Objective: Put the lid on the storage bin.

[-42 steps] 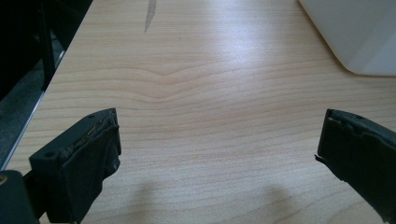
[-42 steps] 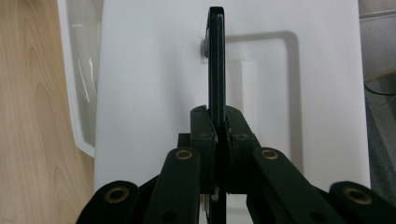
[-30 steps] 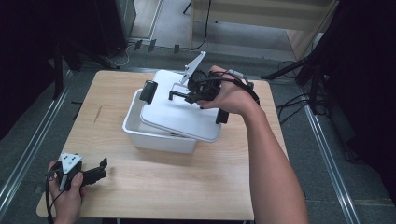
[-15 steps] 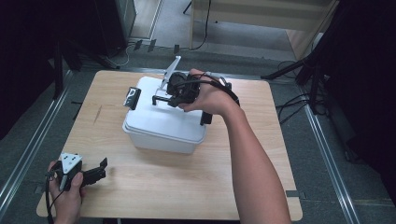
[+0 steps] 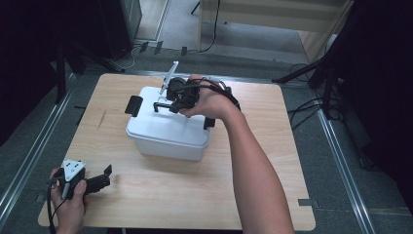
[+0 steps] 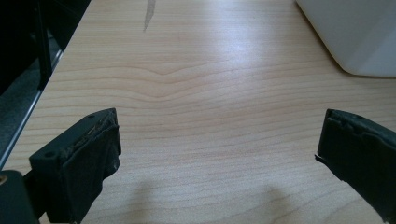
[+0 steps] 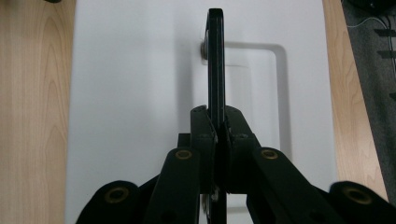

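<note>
While the right gripper point(image 7: 216, 128) clamps the lid handle point(image 7: 215, 60) – left gripper point(image 6: 217, 154) agape over bare table point(image 6: 196, 93).

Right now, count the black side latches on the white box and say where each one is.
2. One latch is on the left end of the white box; the other latch is on its right end, beneath the person's wrist. Its far side is hidden, so more could exist.
</note>
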